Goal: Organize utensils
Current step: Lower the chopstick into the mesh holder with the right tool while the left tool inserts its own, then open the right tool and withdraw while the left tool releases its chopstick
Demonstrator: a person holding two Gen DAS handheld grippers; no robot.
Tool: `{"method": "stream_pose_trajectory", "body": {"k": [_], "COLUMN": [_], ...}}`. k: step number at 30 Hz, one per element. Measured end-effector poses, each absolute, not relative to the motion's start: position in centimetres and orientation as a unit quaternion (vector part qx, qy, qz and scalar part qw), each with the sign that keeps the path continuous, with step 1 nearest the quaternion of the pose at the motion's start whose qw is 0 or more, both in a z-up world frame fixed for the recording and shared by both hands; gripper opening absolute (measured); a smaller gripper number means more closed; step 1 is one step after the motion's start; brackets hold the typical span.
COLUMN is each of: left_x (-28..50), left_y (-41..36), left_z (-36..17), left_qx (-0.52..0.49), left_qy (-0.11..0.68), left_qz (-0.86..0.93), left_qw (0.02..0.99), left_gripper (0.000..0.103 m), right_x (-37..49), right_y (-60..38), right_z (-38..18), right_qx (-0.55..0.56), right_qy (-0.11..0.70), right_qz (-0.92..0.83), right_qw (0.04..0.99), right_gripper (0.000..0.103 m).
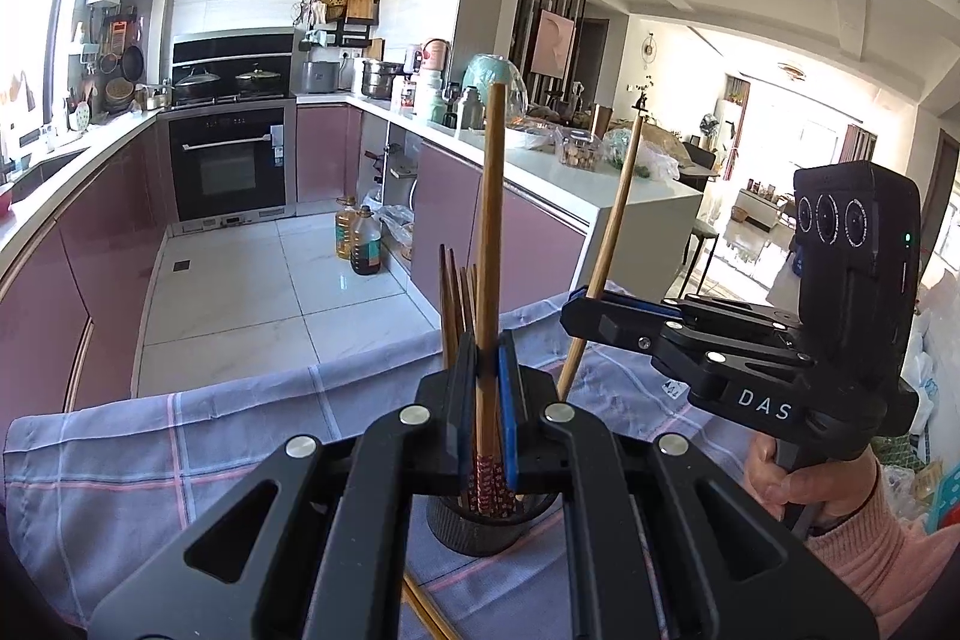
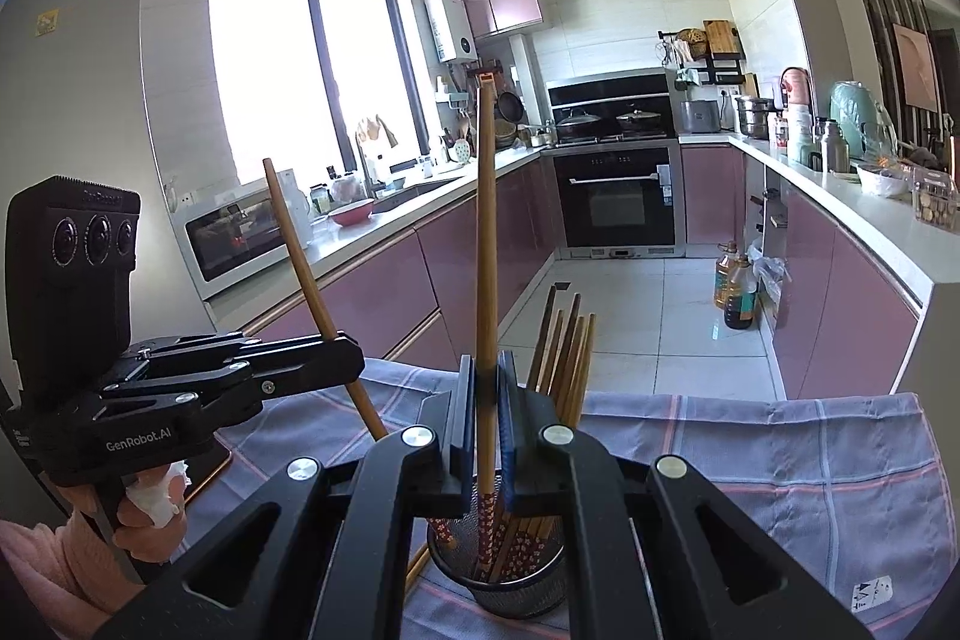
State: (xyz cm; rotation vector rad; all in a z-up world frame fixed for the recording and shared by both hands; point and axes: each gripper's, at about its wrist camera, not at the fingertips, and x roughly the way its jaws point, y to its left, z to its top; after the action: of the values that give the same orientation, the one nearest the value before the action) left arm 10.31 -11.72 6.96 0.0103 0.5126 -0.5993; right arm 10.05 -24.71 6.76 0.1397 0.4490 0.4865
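Observation:
A black mesh cup (image 2: 498, 580) stands on a blue checked cloth (image 2: 780, 460) and holds several wooden chopsticks (image 2: 564, 358) with red patterned ends. My right gripper (image 2: 486, 382) is shut on one upright chopstick (image 2: 486, 220) whose patterned end reaches down into the cup. My left gripper (image 1: 486, 370) is shut on another upright chopstick (image 1: 492, 220) directly over the cup (image 1: 480, 526). Each gripper shows in the other's view: the right gripper (image 1: 576, 304) with its slanted chopstick (image 1: 618, 214), the left gripper (image 2: 348, 346) with its own chopstick (image 2: 306, 268).
One loose chopstick (image 1: 426, 610) lies on the cloth (image 1: 180, 448) beside the cup. The table's far edge drops to a tiled kitchen floor with oil bottles (image 2: 735, 286). Pink cabinets and counters run along both sides. Hands in pink sleeves (image 1: 852, 544) hold the grippers.

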Motion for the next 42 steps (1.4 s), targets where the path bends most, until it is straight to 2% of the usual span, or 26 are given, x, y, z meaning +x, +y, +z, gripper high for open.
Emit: {"method": "stream_pose_trajectory", "body": {"k": [14, 26, 29, 32, 36, 38, 42], "left_x": [11.8, 15.6, 15.6, 15.4, 14.2, 13.2, 10.9], "left_y": [-13.0, -13.8, -13.5, -12.9, -11.4, -10.5, -8.5], "left_z": [3.0, 2.1, 1.6, 1.2, 0.8, 0.8, 0.6], "left_qx": [0.043, 0.030, 0.026, 0.015, 0.009, 0.012, 0.016], "left_qy": [0.324, 0.347, 0.346, 0.345, 0.330, 0.314, 0.285], "left_qz": [-0.298, -0.287, -0.288, -0.287, -0.273, -0.263, -0.243], "left_qw": [0.897, 0.892, 0.892, 0.893, 0.904, 0.912, 0.927], "left_gripper": [0.008, 0.010, 0.021, 0.023, 0.026, 0.040, 0.047], "right_x": [12.0, 13.7, 13.4, 12.7, 11.6, 10.9, 9.1], "right_y": [-23.2, -23.7, -23.9, -24.0, -24.0, -23.9, -23.4], "right_z": [2.4, 1.2, 1.3, 1.4, 1.5, 1.6, 1.7], "right_qx": [0.055, 0.087, 0.094, 0.098, 0.102, 0.100, 0.095], "right_qy": [0.303, 0.327, 0.324, 0.319, 0.309, 0.305, 0.295], "right_qz": [0.241, 0.226, 0.223, 0.226, 0.230, 0.233, 0.247], "right_qw": [0.921, 0.913, 0.914, 0.915, 0.917, 0.918, 0.918], "right_gripper": [0.006, 0.008, 0.018, 0.026, 0.041, 0.043, 0.049]}}
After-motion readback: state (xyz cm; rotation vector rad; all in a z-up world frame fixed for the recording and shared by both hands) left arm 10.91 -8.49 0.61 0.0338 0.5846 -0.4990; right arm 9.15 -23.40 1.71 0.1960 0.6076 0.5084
